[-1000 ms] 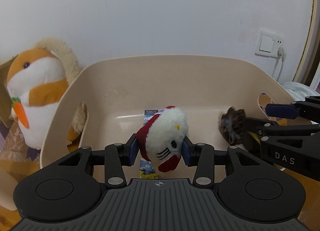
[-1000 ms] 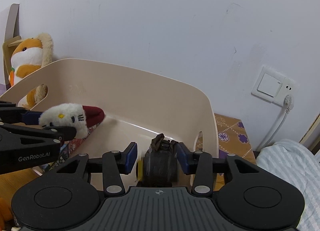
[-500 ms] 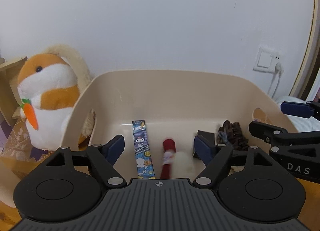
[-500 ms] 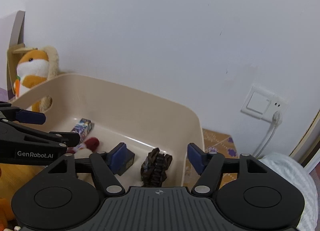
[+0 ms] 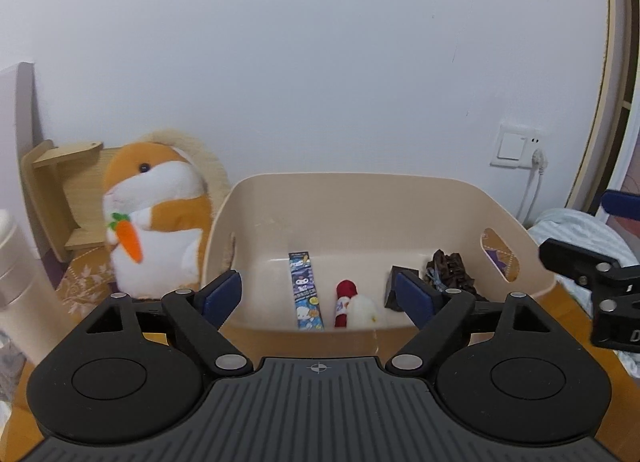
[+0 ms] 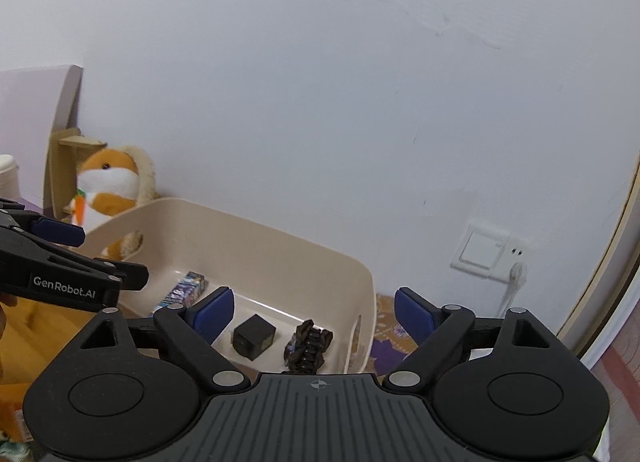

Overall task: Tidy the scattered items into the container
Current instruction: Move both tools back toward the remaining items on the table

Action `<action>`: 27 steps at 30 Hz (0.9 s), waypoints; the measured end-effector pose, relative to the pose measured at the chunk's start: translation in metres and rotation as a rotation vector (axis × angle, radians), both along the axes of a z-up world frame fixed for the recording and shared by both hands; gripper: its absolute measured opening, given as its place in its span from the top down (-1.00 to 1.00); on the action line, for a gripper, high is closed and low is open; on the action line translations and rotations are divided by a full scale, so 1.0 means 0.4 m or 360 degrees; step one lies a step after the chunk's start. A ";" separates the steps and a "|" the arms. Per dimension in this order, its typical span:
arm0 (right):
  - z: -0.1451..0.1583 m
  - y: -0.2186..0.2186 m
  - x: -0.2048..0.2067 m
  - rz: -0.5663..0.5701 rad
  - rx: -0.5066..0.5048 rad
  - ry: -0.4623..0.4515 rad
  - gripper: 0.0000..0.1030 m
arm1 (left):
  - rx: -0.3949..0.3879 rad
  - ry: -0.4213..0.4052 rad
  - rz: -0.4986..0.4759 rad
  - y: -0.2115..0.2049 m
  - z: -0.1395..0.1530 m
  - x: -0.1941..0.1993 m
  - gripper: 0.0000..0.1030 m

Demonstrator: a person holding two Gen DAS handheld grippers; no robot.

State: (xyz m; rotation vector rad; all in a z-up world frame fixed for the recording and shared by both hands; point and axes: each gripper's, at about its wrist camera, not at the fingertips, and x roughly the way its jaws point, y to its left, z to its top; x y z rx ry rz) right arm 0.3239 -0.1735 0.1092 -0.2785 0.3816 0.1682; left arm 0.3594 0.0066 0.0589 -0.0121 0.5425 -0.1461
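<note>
A beige plastic bin [image 5: 360, 197] [image 6: 280, 238] stands against the wall. Inside it lie a blue cartoon stick pack [image 5: 305, 290] [image 6: 185, 289], a small white and red plush [image 5: 354, 304], a black box [image 5: 394, 288] [image 6: 254, 337] and a dark brown hair scrunchie [image 5: 450, 272] [image 6: 309, 344]. My left gripper [image 5: 318, 296] is open and empty, raised in front of the bin. My right gripper [image 6: 310, 316] is open and empty above the bin's right end. It also shows at the right edge of the left wrist view [image 5: 592, 274].
A large orange and white hamster plush holding a carrot [image 5: 154, 213] [image 6: 110, 189] sits left of the bin by a small wooden shelf [image 5: 56, 189]. A wall switch and socket with a plugged cable [image 5: 518, 145] [image 6: 490, 252] lie right. Striped cloth [image 5: 572, 229] lies at right.
Both grippers opened and pulled back and up from the bin. The small plush dropped from the left gripper into the bin. The scrunchie dropped from the right gripper.
</note>
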 end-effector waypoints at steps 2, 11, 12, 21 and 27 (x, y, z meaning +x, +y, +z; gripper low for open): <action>0.012 -0.002 -0.026 0.0016 0.0006 -0.0021 -0.84 | 0.0018 -0.0008 -0.0003 0.006 -0.001 -0.024 -0.68; 0.011 -0.003 -0.131 0.0080 -0.0054 -0.0049 -0.96 | 0.0026 0.0022 -0.0015 0.028 -0.027 -0.144 -0.68; 0.007 -0.004 -0.141 0.0089 -0.0049 -0.0039 -0.96 | 0.0020 0.0032 -0.0014 0.029 -0.033 -0.157 -0.68; -0.055 0.004 -0.245 0.0219 -0.0066 0.0063 -0.96 | -0.0012 0.0143 0.0015 0.041 -0.111 -0.253 -0.68; -0.110 0.030 -0.287 0.0329 -0.0132 0.0168 -0.94 | -0.0081 0.0228 0.0088 0.070 -0.164 -0.278 -0.68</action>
